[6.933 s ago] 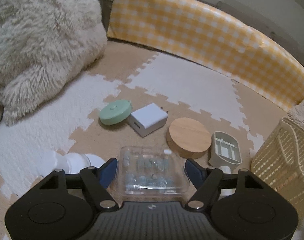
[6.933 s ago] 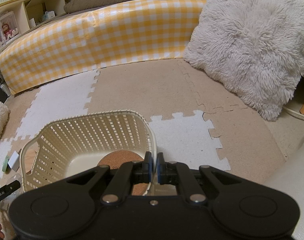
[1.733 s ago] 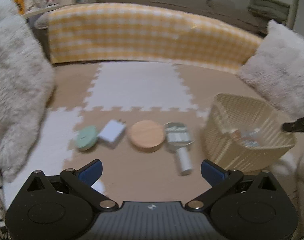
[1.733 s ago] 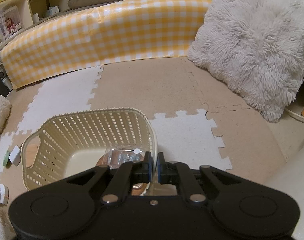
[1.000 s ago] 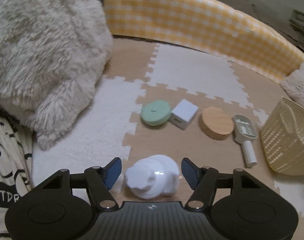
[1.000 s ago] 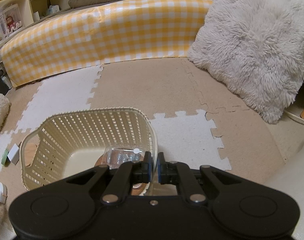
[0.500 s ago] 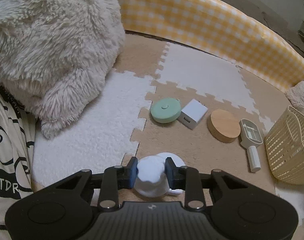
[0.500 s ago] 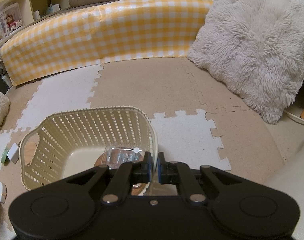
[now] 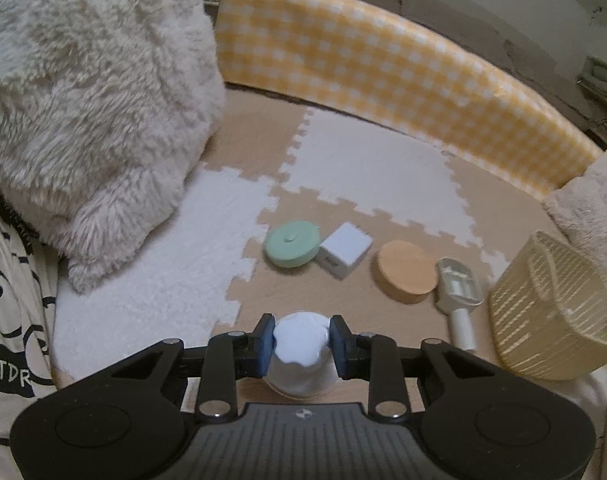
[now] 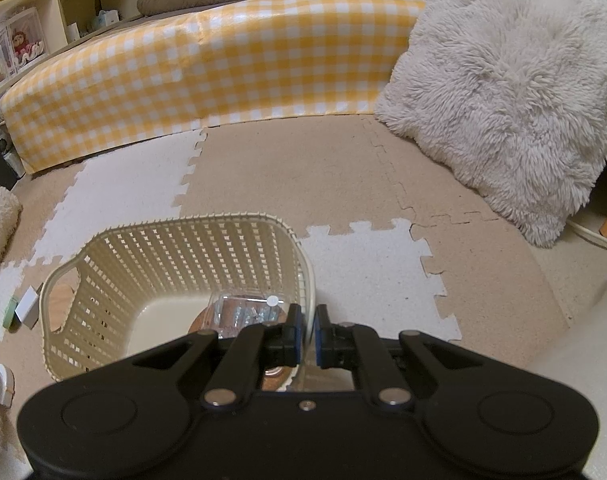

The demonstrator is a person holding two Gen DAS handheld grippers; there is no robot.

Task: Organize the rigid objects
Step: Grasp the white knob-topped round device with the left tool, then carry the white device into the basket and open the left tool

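Jaws of left gripper (image 9: 302, 340) now clamped on white jar (image 9: 301, 354) at near edge of mat (image 9: 343, 184), a second ago apart; right gripper (image 10: 307, 334) pinched on basket (image 10: 175, 268) rim; ready for transfer.

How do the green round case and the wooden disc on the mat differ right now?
The green round case is mint green with a small raised knob at its centre; the wooden disc is tan with a plain flat top. The case lies at the left end of the row, touching or nearly touching the white charger; the disc lies to the charger's right, beside the scoop. Both are round, lie flat on the mat, and are not gripped.
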